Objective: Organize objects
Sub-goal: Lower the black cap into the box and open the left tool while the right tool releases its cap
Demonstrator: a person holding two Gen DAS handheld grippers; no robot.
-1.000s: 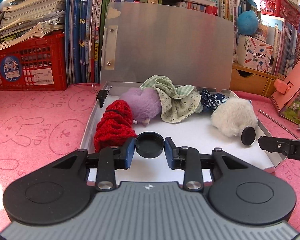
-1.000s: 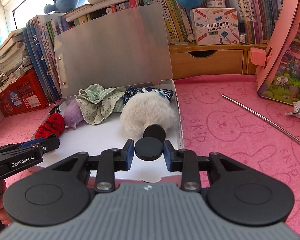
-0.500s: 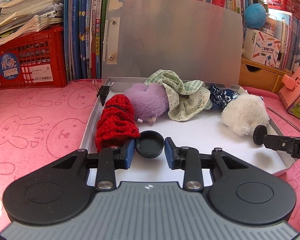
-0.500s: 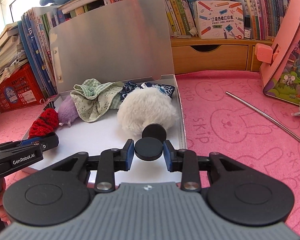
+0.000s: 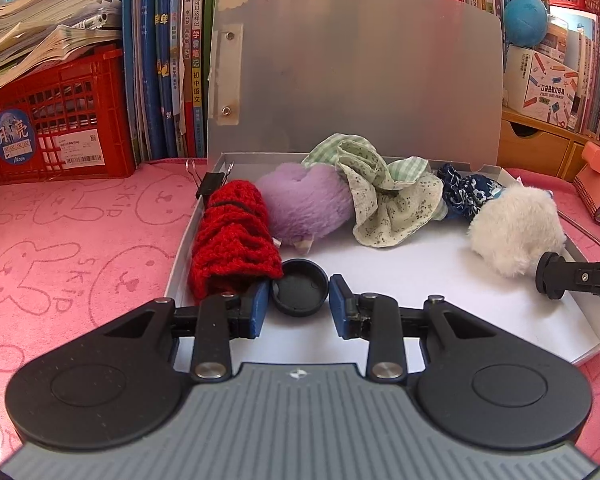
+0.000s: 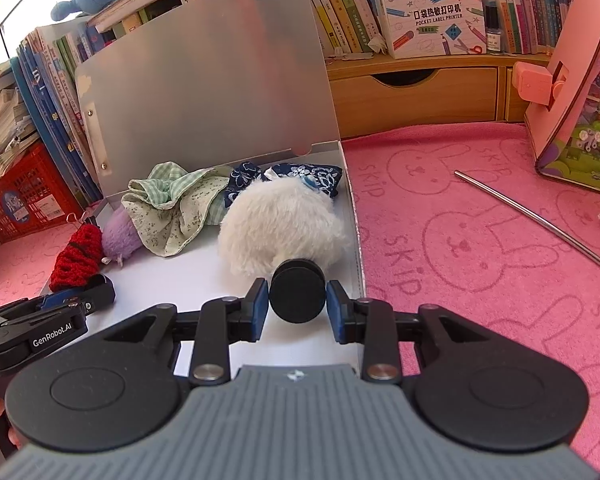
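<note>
So both grippers over open box [image 5: 452, 280] on pink bench: left gripper [image 5: 299, 300] fingers pinch black cap [image 5: 299, 289], hollow side up, beside red knit scrunchie [image 5: 232, 242]; right gripper [image 6: 297, 303] fingers pinch black disc [image 6: 297, 300] against white fluffy scrunchie [image 6: 278, 226]. Risk: thin rim grip, round caps could twist out, roll under scrunchies.
</note>
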